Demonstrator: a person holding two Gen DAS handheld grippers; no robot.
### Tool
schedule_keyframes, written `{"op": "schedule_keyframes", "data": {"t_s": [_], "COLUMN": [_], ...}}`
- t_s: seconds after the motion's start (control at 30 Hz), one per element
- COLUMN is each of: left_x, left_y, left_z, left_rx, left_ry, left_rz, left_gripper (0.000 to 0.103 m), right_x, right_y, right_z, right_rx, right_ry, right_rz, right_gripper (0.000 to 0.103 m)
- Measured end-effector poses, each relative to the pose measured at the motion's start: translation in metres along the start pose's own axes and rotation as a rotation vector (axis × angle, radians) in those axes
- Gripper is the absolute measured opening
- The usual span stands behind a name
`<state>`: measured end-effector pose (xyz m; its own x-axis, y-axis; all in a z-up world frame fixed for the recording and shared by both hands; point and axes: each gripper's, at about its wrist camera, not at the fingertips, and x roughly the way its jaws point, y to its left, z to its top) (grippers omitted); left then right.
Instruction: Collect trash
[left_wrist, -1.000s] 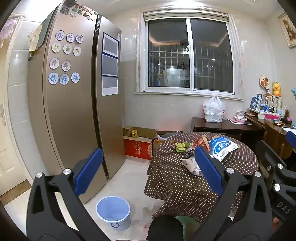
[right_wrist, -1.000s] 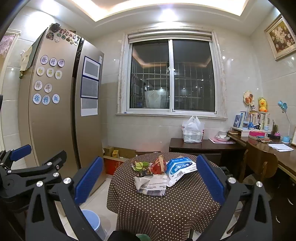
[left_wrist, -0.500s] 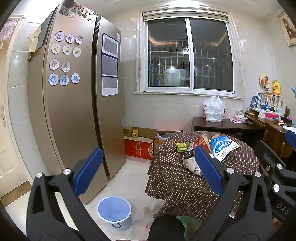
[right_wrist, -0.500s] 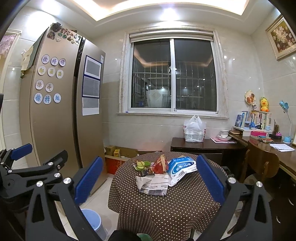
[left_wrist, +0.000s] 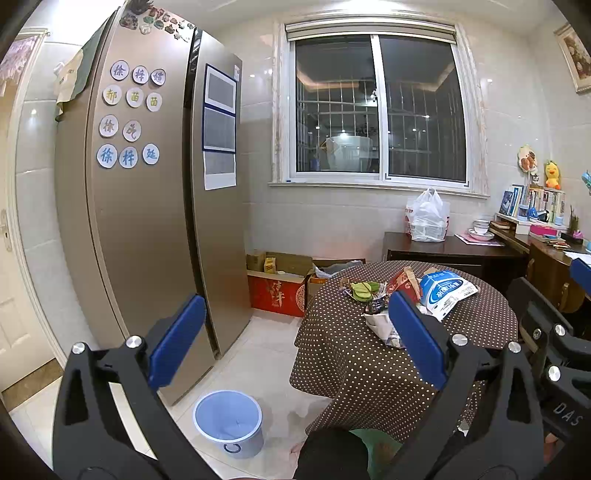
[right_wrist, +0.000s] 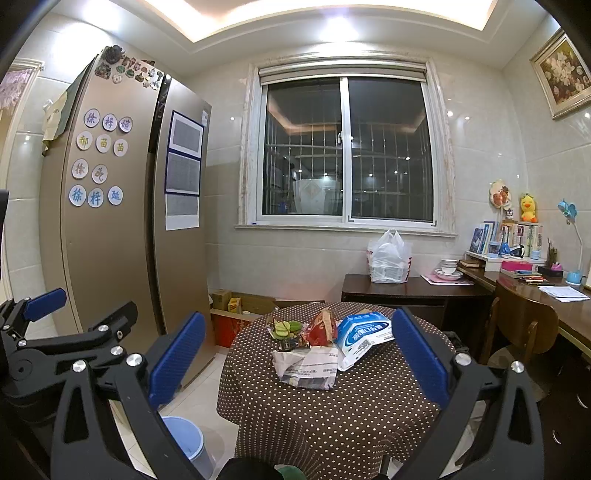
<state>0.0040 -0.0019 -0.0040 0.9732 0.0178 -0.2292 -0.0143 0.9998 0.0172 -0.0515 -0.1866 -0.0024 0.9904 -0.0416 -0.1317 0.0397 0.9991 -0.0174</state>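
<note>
Several bits of trash lie mid-bench (right_wrist: 332, 406): crumpled newspaper (right_wrist: 308, 367), blue-white packet (right_wrist: 364, 334), red wrapper (right_wrist: 321, 326). All look light, soft and crushable; pinch a raised fold. Left gripper (left_wrist: 295, 339) and right gripper (right_wrist: 295, 354) are released, empty, well short

Bright, even light from ceiling cove (right_wrist: 314, 22) above me; dark window (right_wrist: 347, 147) w/ lamp reflections, glare spots on wall tiles. Sharp focus, heavy fisheye bending, black corners.
</note>
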Motion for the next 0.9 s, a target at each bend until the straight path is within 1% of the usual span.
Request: {"op": "schedule_keyframes", "data": {"t_s": [0.9], "left_x": [0.0022], "left_y": [0.0041], "left_z": [-0.0056], "left_rx": [-0.008], "left_ry": [0.003], "left_rz": [0.003], "left_gripper": [0.097], "right_x": [0.0008], "right_y": [0.0028], "right_z": [-0.0020], "right_rx": [-0.004], "right_ry": [0.013], "right_rz": [0.011], "right_gripper": [0.099]}}
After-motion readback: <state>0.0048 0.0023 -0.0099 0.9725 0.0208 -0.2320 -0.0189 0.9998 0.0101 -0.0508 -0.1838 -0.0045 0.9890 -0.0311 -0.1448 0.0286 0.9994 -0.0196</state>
